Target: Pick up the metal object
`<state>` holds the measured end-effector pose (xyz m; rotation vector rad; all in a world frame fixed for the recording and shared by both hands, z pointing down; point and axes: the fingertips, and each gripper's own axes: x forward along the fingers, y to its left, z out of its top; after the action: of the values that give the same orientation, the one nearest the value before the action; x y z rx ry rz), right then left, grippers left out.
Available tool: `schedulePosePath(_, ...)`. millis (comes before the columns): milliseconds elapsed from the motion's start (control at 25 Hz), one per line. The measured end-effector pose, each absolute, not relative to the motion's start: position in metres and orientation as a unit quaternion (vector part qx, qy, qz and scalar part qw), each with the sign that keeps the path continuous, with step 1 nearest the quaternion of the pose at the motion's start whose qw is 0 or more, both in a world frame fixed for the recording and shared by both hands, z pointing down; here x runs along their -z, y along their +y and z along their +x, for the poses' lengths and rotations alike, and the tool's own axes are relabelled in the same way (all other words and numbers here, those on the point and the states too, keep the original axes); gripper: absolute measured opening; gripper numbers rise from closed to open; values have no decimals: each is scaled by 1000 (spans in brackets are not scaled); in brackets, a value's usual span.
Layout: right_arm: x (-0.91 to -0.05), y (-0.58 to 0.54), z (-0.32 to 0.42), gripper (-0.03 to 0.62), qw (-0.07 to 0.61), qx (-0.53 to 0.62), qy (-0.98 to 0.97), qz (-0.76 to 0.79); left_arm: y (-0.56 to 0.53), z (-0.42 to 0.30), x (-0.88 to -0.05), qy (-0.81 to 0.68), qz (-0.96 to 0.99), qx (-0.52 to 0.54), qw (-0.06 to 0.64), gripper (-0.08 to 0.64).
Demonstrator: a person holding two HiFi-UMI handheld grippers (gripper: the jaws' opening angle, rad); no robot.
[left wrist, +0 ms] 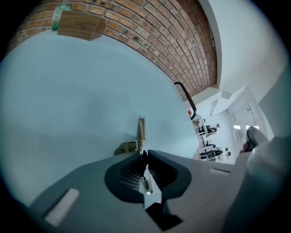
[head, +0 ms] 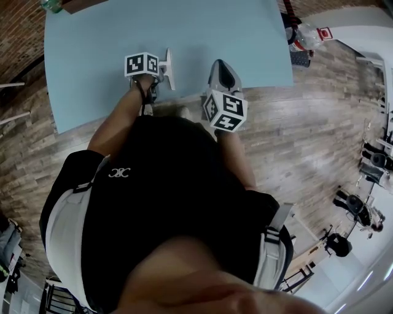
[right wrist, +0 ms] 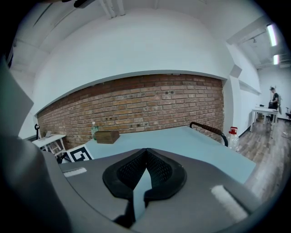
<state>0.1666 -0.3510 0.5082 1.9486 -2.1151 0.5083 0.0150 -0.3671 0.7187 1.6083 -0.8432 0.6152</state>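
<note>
The metal object (head: pixel 167 67) is a thin pale bracket near the front edge of the light blue table (head: pixel 92 49). In the left gripper view its upright strip (left wrist: pixel 141 129) sticks out past my left gripper (left wrist: pixel 144 154), whose pads are pressed on its lower edge; the gripper is shut on it. That gripper's marker cube (head: pixel 142 64) sits just left of the bracket in the head view. My right gripper (head: pixel 219 65) hovers a little to the right over the table edge, with its jaw tips (right wrist: pixel 145 151) touching and nothing between them.
A wooden box (left wrist: pixel 79 25) and a green bottle (left wrist: pixel 58 12) stand at the table's far edge. A black curved bar (right wrist: pixel 209 129) rises at the table's right side, with a red-capped plastic bottle (right wrist: pixel 233 139) beyond it. Wood floor (head: pixel 319 141) surrounds the table.
</note>
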Motion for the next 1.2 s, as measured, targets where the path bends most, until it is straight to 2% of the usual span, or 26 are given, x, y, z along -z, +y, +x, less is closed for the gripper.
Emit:
schedulePosePath(80,-510,-352,168,15,111,-174,-721,662,-368,21,-715,-353,691,-254,577,5)
schedulePosePath(360,-512,-355,170,14,106,-178,-726,656,-372,25,-700,-361,719,-265,532,2)
schedulePosePath(520,-514,-356,168,14,100,-181,-729,652,-384,25,-675,-383,750,-266,469,2)
schedulePosePath(680,-516,-359,166,14,92,-184,-734,647,-400,23,-637,-418,784,-262,376,2)
schedulePosePath(880,-515,-365,164,14,76,-190,-737,644,-412,19,-578,-450,812,-225,295,2)
schedulePosePath(1080,-505,-375,162,14,33,-197,-745,636,-421,13,-526,-485,830,-178,210,2)
schedulePosePath(1200,-502,-380,160,12,34,-192,-753,629,-422,11,-505,-503,834,-155,163,2)
